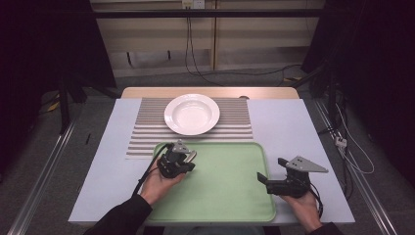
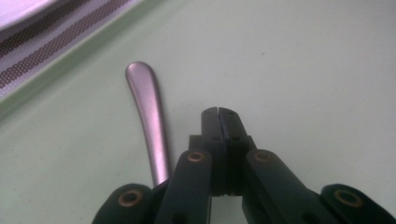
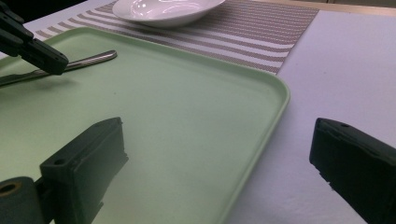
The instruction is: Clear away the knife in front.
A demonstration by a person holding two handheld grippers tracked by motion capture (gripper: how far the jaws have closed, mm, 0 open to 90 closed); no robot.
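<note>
Slender metal utensil handle [image 2: 148, 126] lying on the pale green plastic tray [image 1: 235, 196], near its far-left corner, just beside the left gripper [image 2: 218, 112], jaws pressed together. Right gripper [image 1: 264, 180], jaws spread wide, straddles the tray's right rim.

No readable text, label or number anywhere

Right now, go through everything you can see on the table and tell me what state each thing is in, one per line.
Left gripper: jaws shut, empty, over the tray beside the utensil handle.
Right gripper: jaws wide open, empty, astride the tray's right edge.
Metal utensil: lying flat on the tray, ungripped.
Green tray: flat on the table.
White bowl: upright, empty, on the mat.
Striped mat: spread flat.
</note>
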